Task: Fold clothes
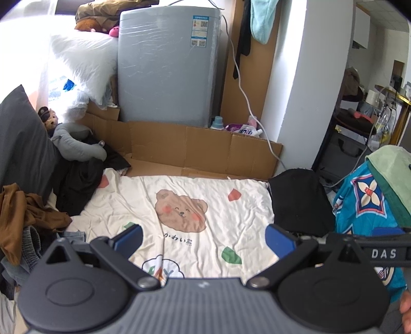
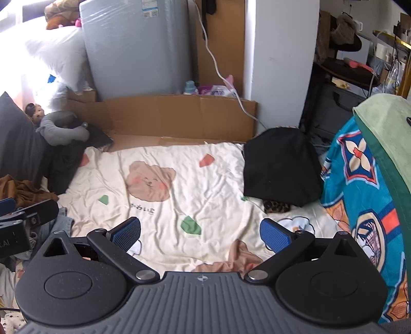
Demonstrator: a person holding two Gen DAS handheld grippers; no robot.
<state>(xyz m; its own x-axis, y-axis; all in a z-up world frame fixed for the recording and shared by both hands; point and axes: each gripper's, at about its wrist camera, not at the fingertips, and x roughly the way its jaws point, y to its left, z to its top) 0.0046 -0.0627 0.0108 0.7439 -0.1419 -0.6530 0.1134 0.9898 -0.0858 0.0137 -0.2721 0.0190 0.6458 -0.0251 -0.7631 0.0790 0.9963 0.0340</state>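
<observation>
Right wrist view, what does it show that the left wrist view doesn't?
Only the right wrist view shows the leopard-print piece under the folded black garment, and the left gripper at its edge. Only the left wrist view shows the turquoise cloth hanging up high. Both share the bear-print sheet, the brown garment and open, empty jaws.

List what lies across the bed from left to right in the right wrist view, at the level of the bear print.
Brown garment → dark clothes under the grey plush → bear print on the cream sheet → folded black garment → blue patterned fabric.
</observation>
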